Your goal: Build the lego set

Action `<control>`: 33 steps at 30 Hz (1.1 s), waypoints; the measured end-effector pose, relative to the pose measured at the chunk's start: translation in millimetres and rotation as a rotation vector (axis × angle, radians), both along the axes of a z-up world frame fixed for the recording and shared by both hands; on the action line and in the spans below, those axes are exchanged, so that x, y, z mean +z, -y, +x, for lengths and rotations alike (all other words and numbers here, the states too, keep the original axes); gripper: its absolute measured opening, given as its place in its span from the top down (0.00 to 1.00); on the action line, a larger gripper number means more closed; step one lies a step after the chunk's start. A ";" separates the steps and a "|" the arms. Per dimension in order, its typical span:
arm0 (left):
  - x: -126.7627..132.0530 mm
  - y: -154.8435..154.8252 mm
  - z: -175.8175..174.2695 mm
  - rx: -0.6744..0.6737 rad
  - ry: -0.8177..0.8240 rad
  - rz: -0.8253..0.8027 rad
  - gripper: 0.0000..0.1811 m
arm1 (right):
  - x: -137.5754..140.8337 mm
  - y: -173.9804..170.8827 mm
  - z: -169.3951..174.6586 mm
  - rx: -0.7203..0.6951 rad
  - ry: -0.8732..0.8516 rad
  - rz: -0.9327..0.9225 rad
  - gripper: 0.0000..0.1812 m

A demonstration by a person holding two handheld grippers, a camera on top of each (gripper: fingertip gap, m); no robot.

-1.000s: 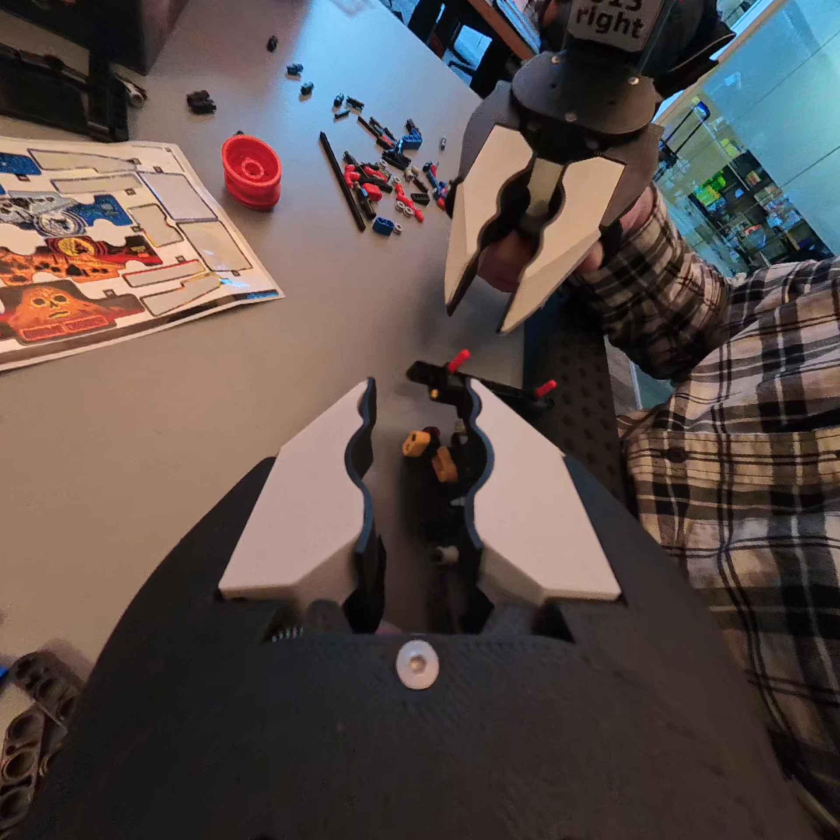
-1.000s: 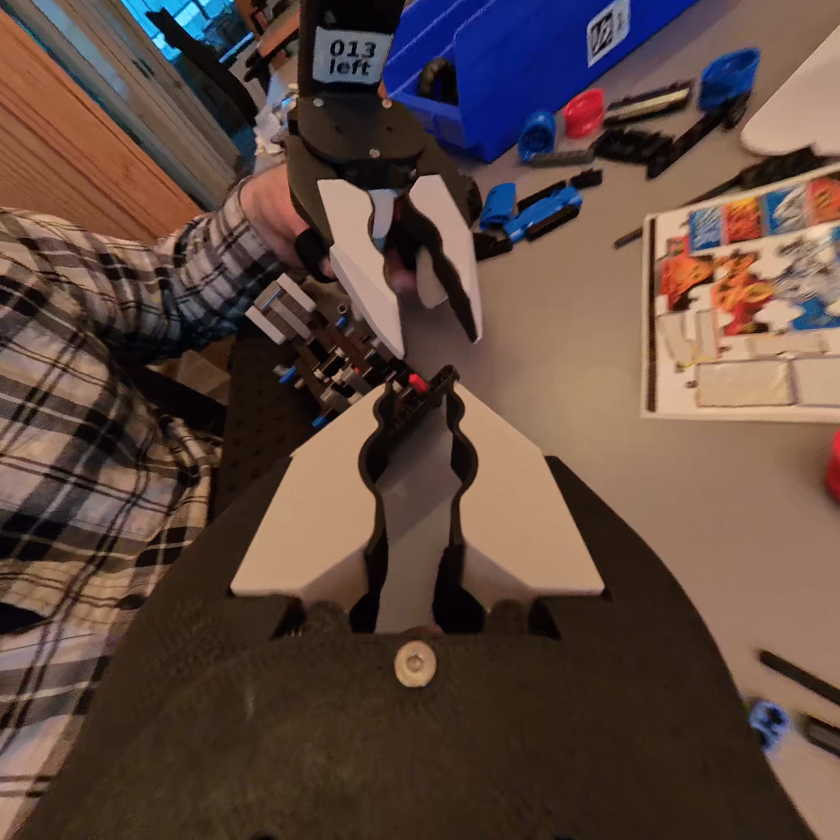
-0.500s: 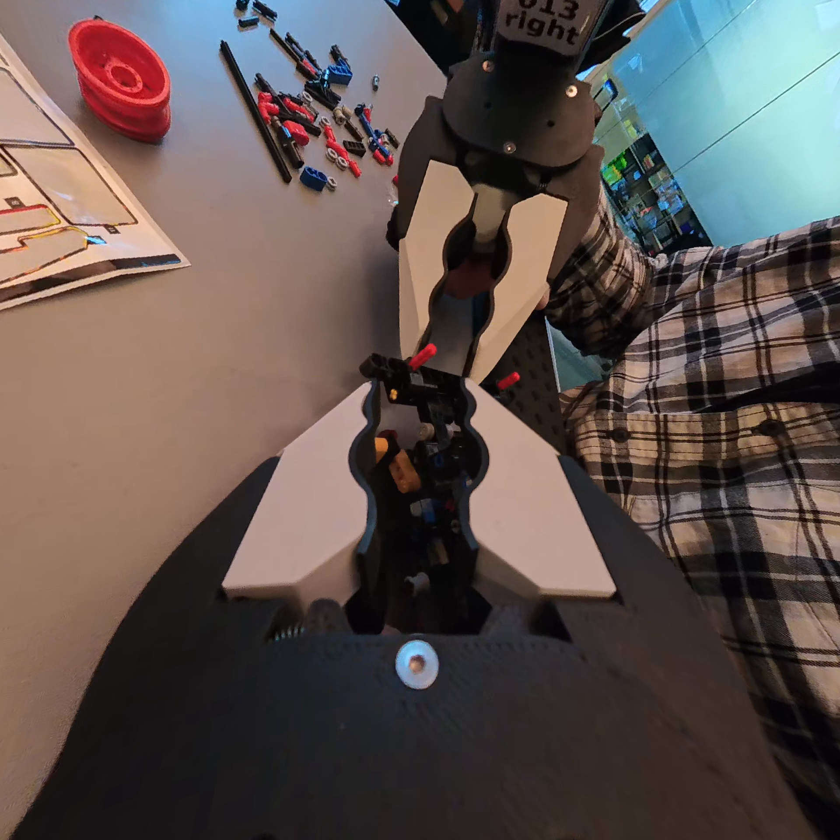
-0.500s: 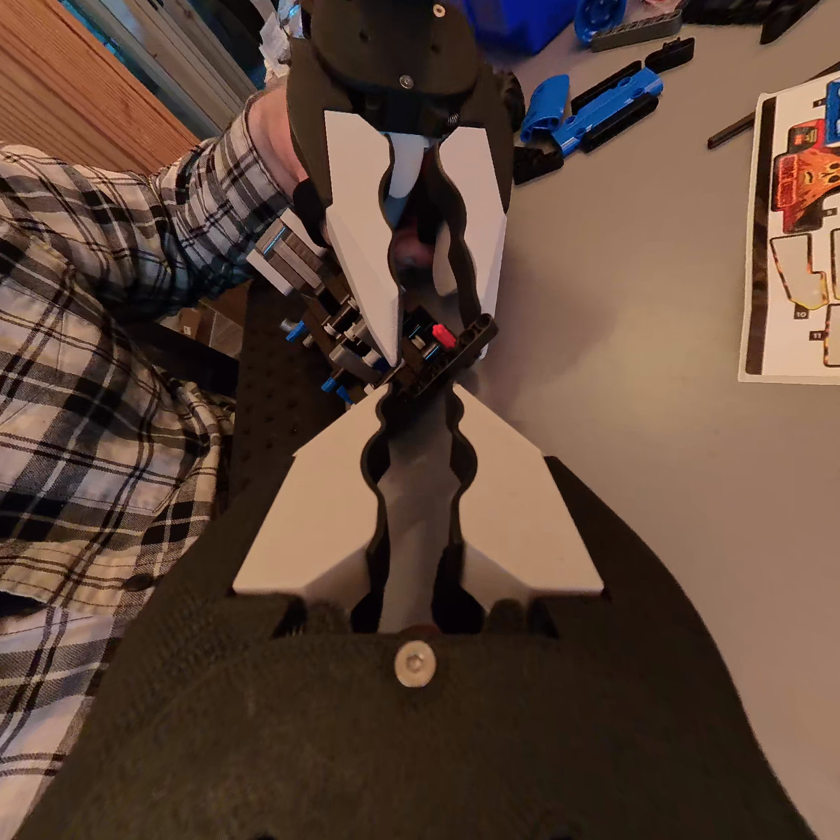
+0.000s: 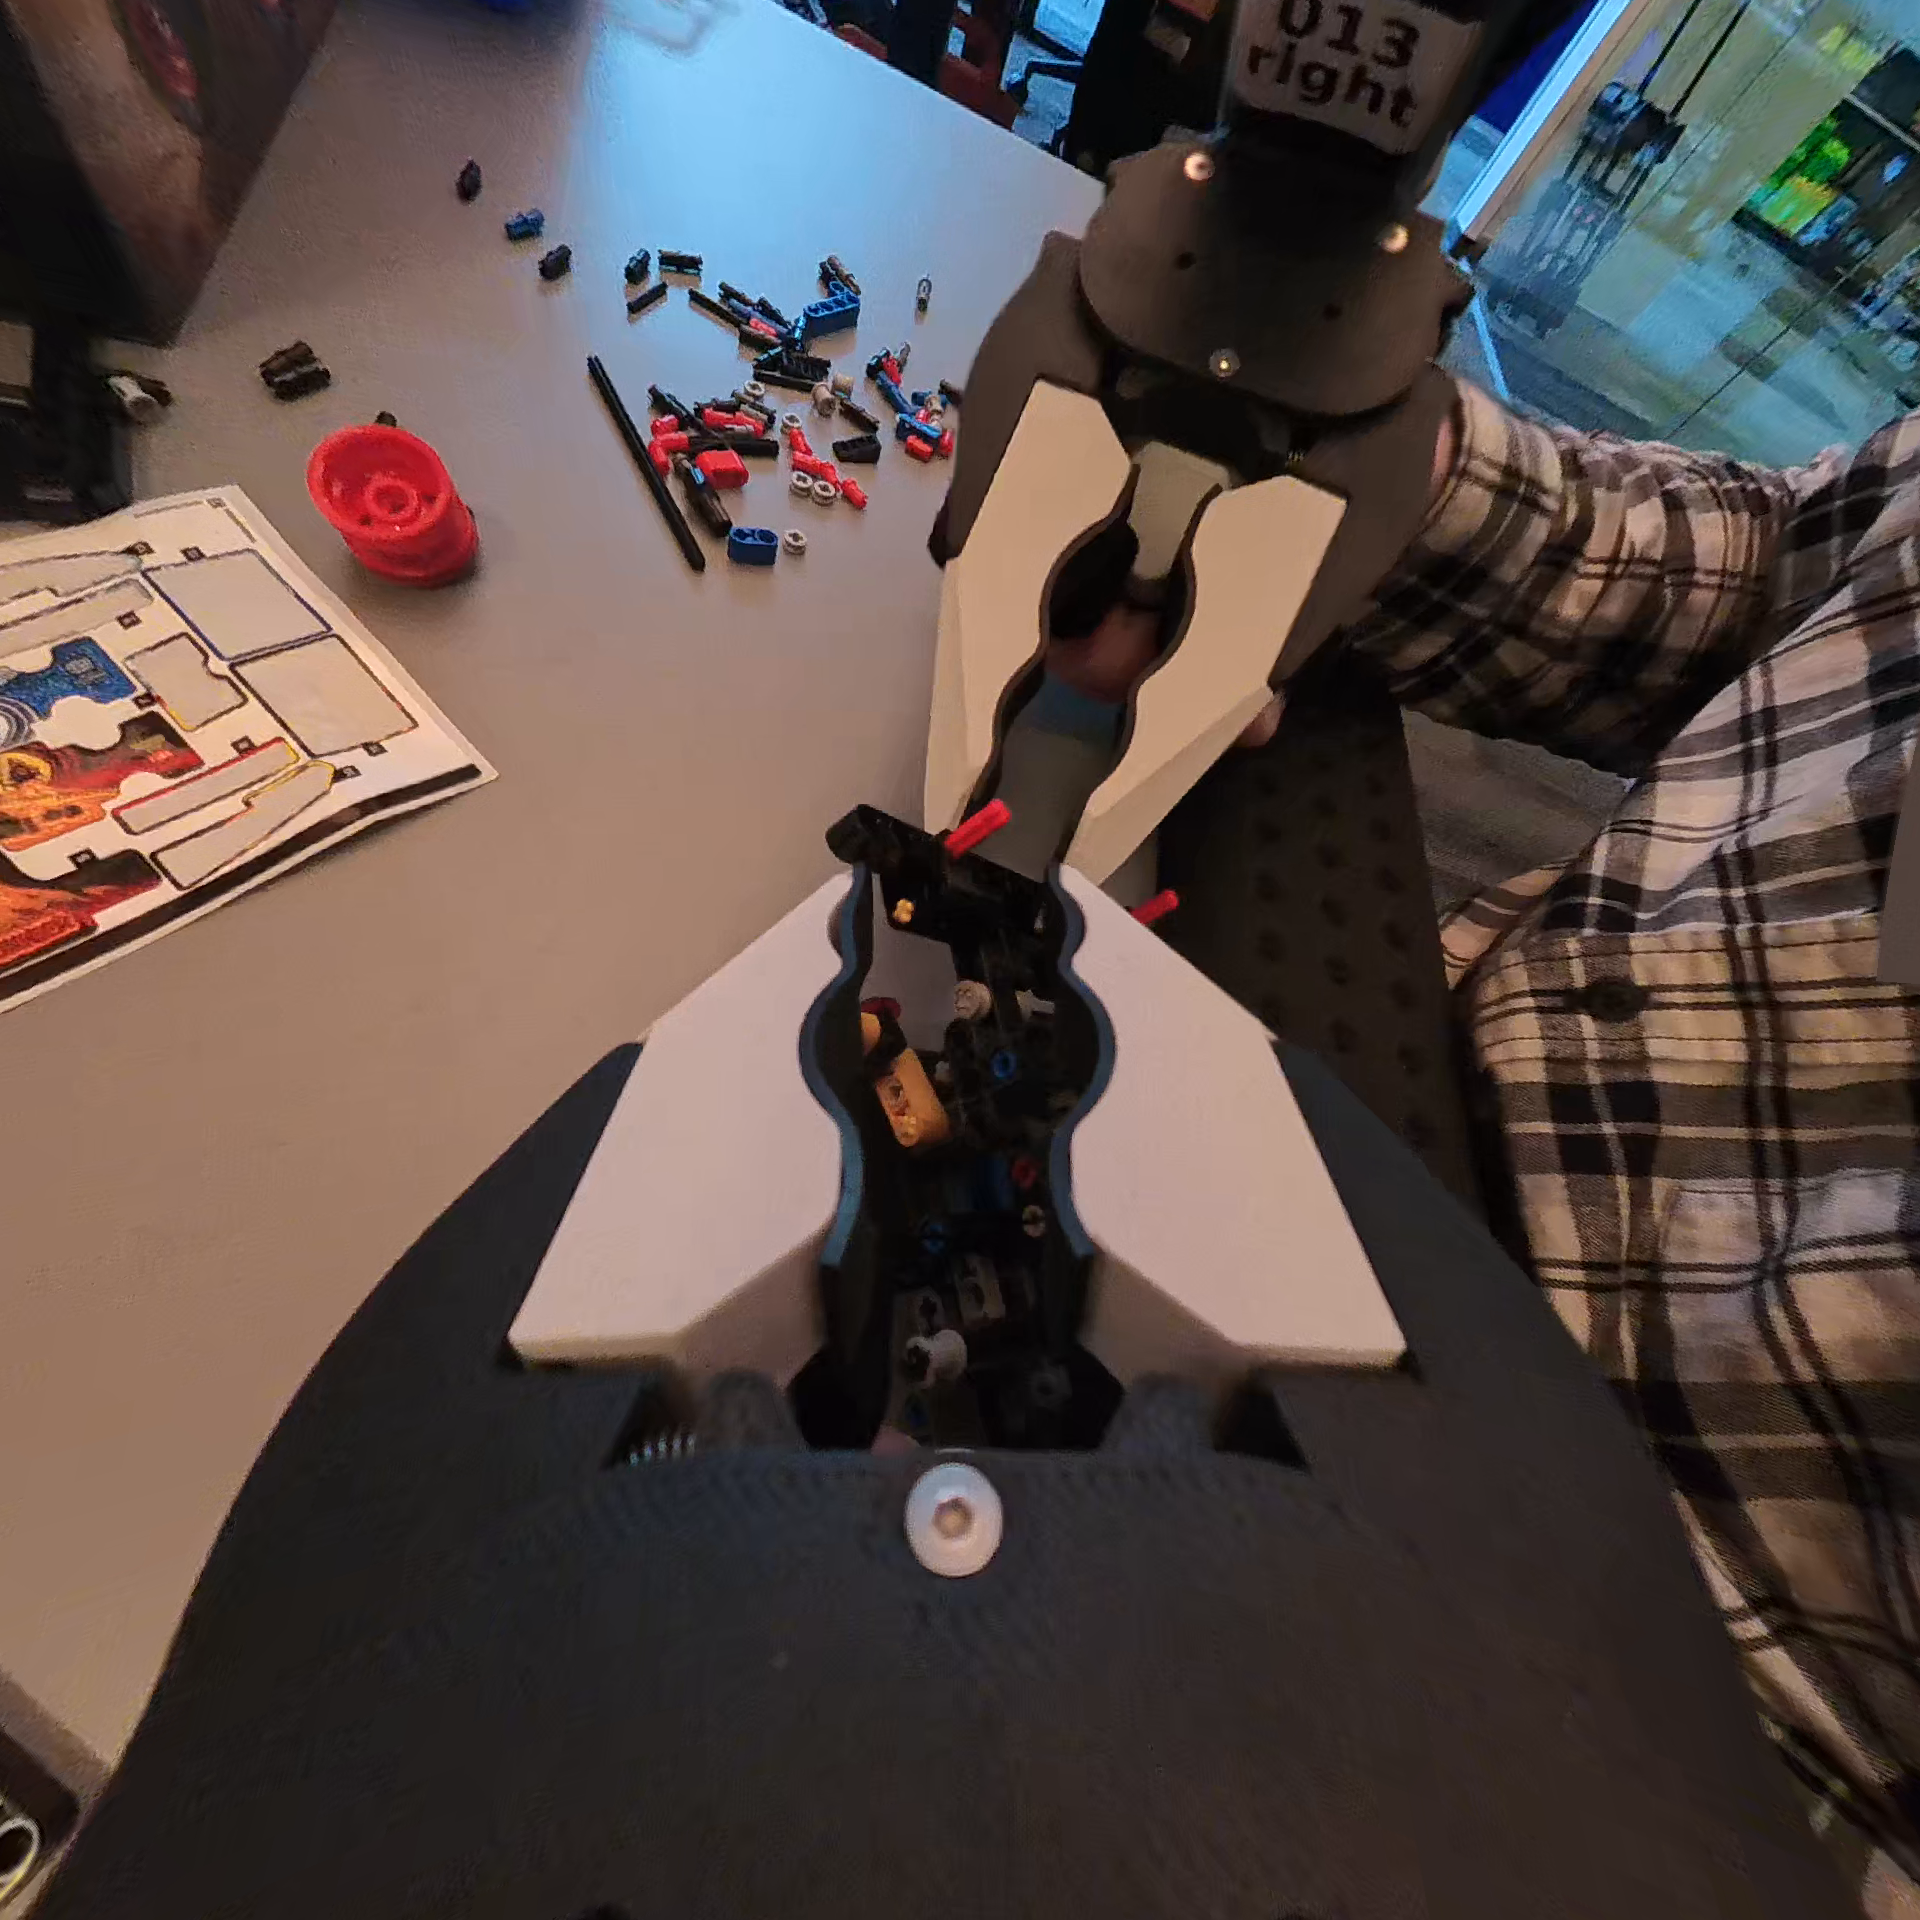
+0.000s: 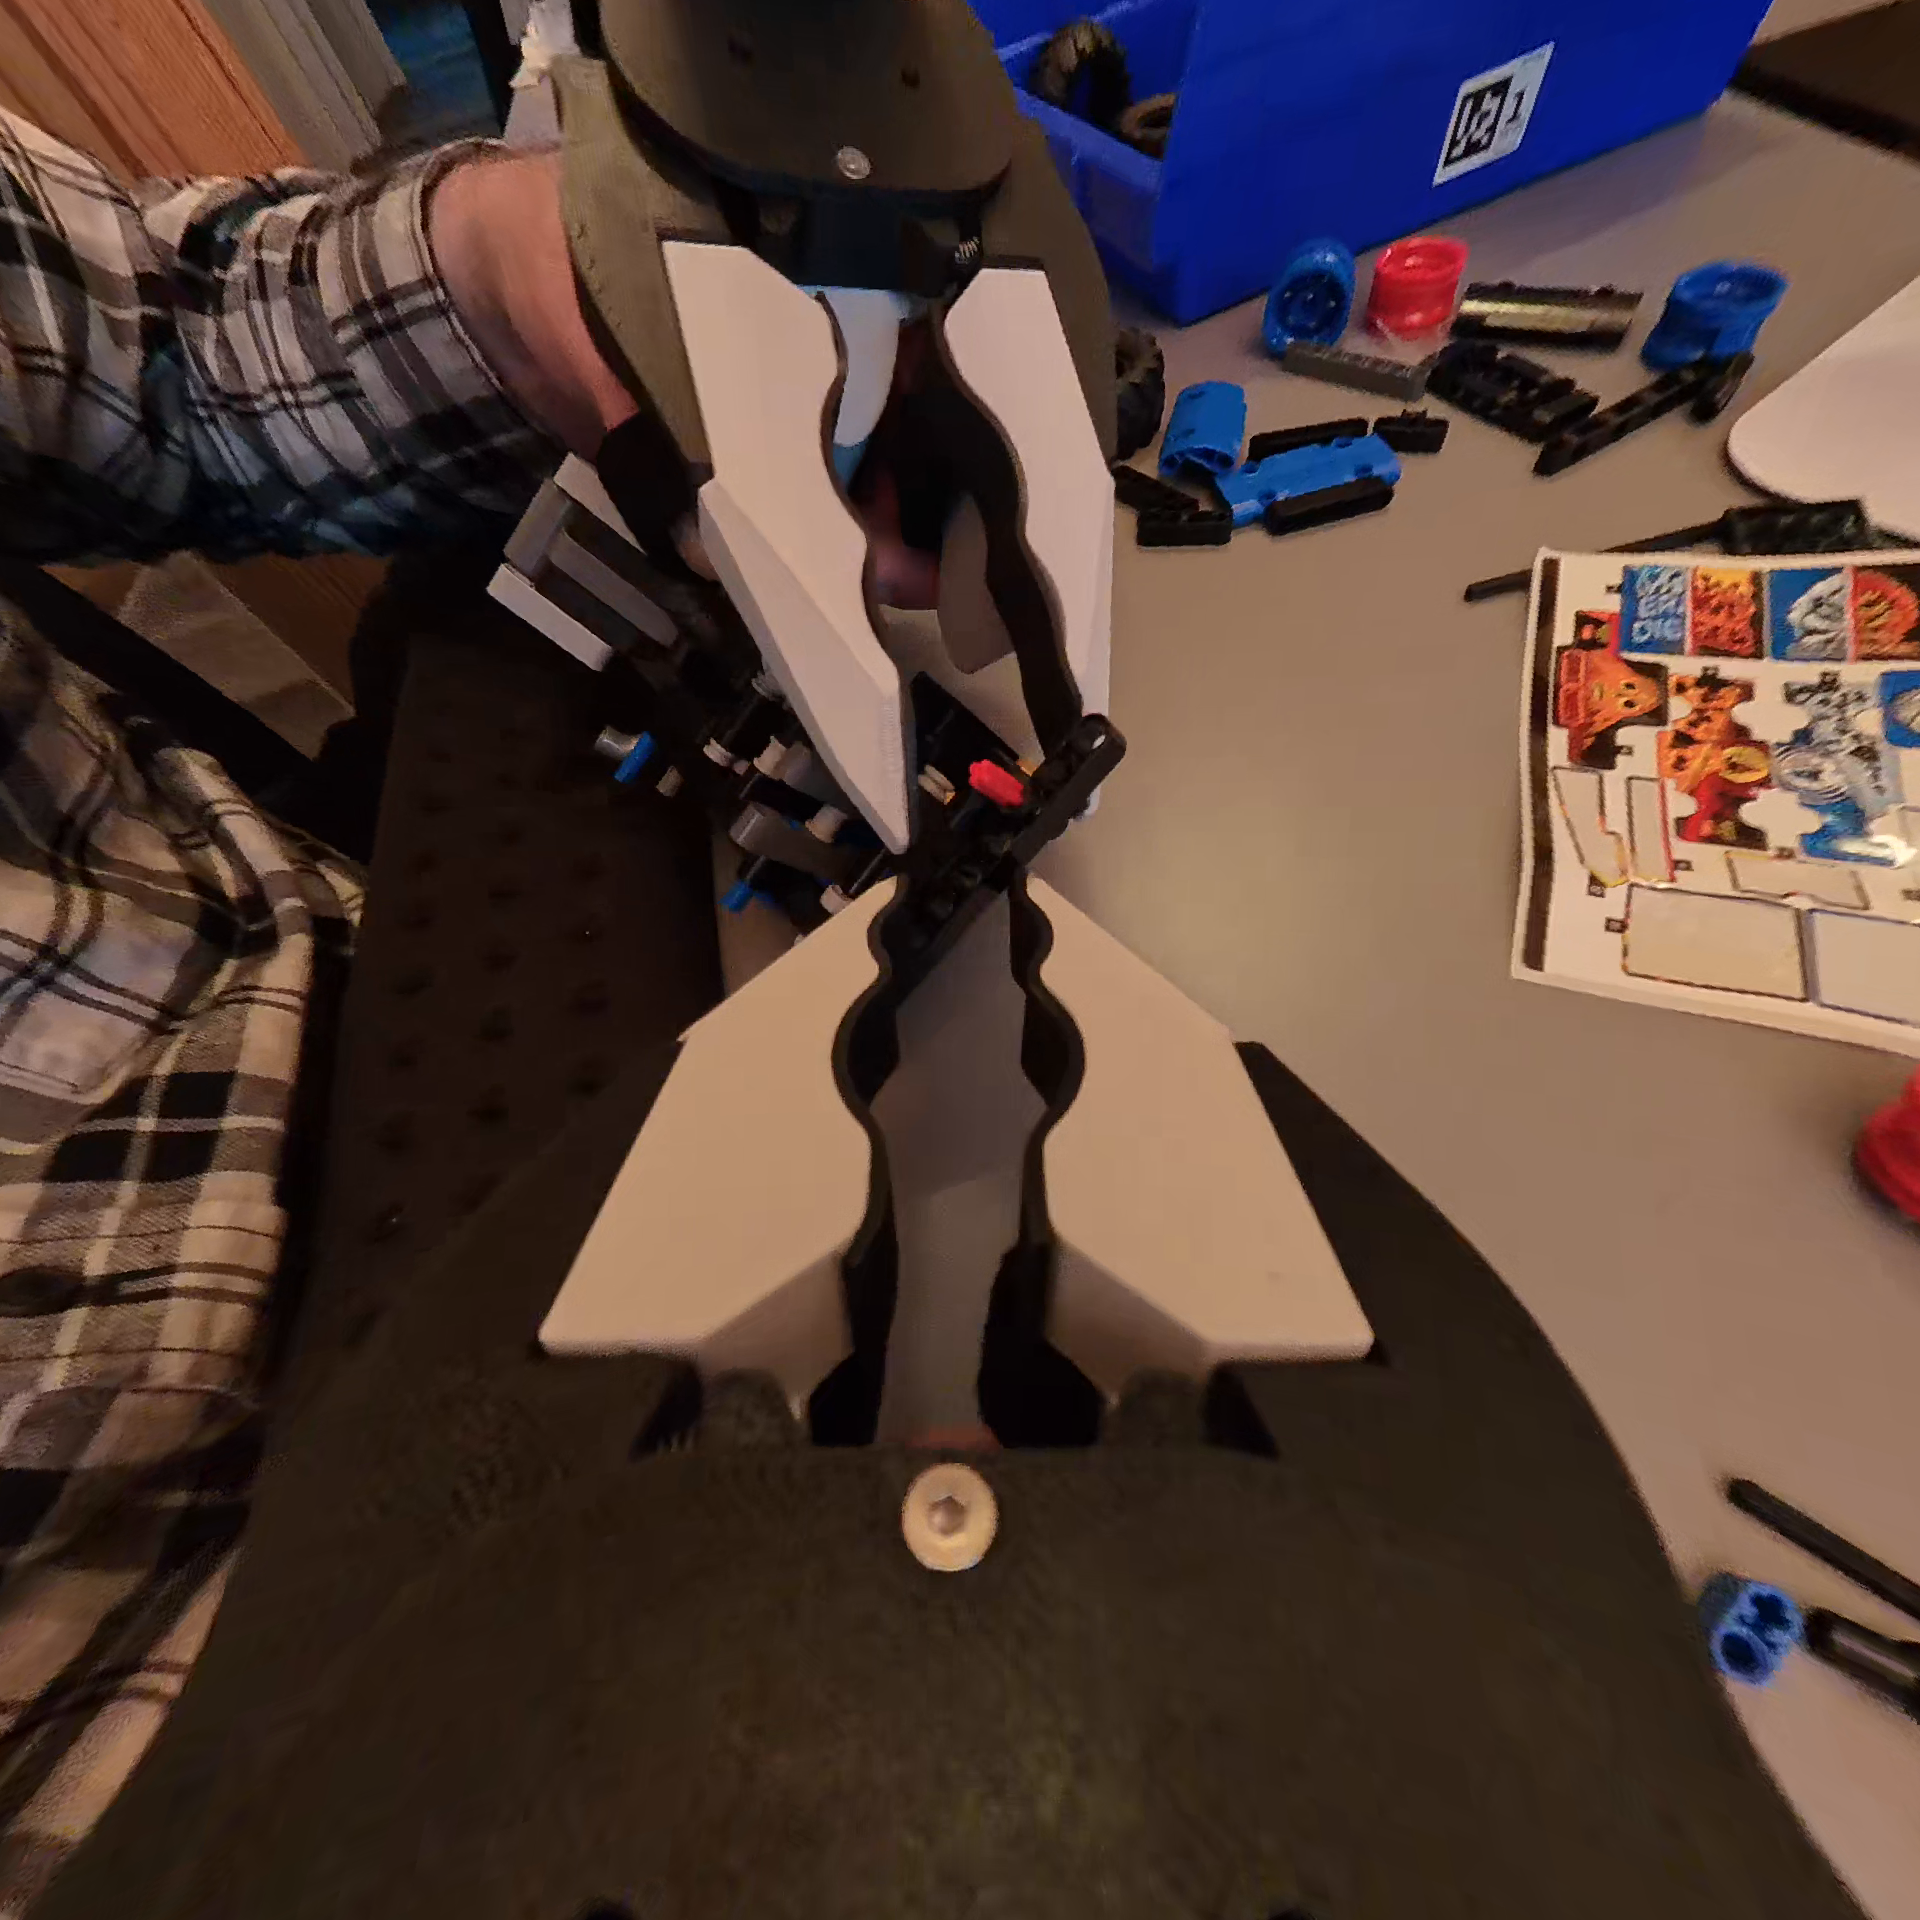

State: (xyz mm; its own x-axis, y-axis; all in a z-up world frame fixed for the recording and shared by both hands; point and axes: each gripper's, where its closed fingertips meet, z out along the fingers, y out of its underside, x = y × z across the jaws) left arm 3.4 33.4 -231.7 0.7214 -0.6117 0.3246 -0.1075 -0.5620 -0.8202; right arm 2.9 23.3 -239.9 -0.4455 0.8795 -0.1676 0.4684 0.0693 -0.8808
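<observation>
My left gripper (image 5: 956, 883) is shut on a black lego assembly (image 5: 966, 1101) with tan, blue and red pieces, held above the table edge. A black beam (image 5: 883, 836) with a red pin (image 5: 977, 826) sticks out past its fingertips. My right gripper (image 5: 1013, 847) faces it tip to tip. In the right wrist view my right gripper (image 6: 958, 888) is closed on that beam (image 6: 1060, 790), just under the red pin (image 6: 992, 779). The left gripper (image 6: 987, 810) and the assembly (image 6: 748, 769) show behind it.
A sticker sheet (image 5: 208, 727), a red wheel hub (image 5: 393, 504) and a scatter of small pins and beams (image 5: 769, 416) lie on the grey table. A blue bin (image 6: 1351, 135) and blue and black parts (image 6: 1299, 478) lie farther off. A black perforated mat (image 6: 520, 883) is below the grippers. Left and right tips are no more than a few centimetres apart.
The two grippers have come together. The right gripper, a hand's width away one second ago, now has its tips around the assembly's black beam. The left gripper has narrowed slightly on the assembly.
</observation>
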 end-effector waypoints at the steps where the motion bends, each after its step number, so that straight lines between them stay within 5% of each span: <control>1: 0.7 -0.6 0.0 0.000 0.013 -0.003 0.84 | 0.6 -0.4 0.0 -0.003 -0.015 0.018 0.91; 33: 24.4 -15.6 -6.1 0.095 0.150 0.069 0.89 | 8.9 -14.0 -1.7 -0.041 -0.160 0.214 0.93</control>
State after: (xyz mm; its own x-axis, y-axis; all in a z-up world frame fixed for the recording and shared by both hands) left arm -2.7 49.0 -207.4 0.7237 -0.5675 0.3926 0.0701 -0.5056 -0.8599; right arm 1.2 37.3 -231.0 -0.4148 0.9051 0.0937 0.3305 0.2458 -0.9112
